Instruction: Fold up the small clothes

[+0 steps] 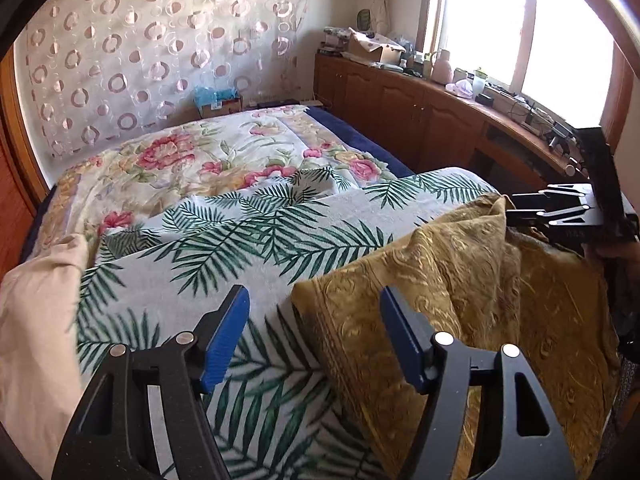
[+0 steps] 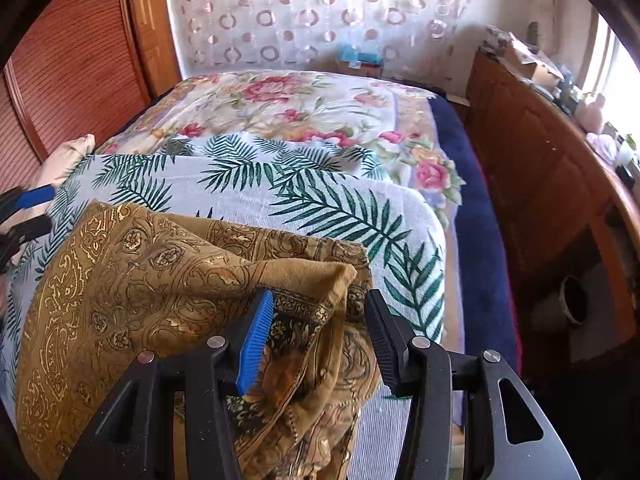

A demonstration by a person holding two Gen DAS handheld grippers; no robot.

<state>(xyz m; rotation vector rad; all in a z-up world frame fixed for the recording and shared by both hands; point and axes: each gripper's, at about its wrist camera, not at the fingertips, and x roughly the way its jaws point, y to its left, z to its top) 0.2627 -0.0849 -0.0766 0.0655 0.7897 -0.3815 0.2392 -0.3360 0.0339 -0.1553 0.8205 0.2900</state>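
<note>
No readable writing or brand shows on anything here. One mustard-gold paisley cloth lies bunched on the palm-leaf sheet, which covers the near part of one bed; the floral bedspread lies beyond that sheet. Two grippers are in view. The left gripper hangs released at the cloth's left edge, jaws apart and pressing nothing. The right gripper straddles a raised fold of the cloth, jaws apart, pads not clamping it.

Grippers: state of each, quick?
Left gripper: open, holding nothing, beside the gold cloth.
Right gripper: open; gold cloth lies between its jaws, not pinched.
</note>
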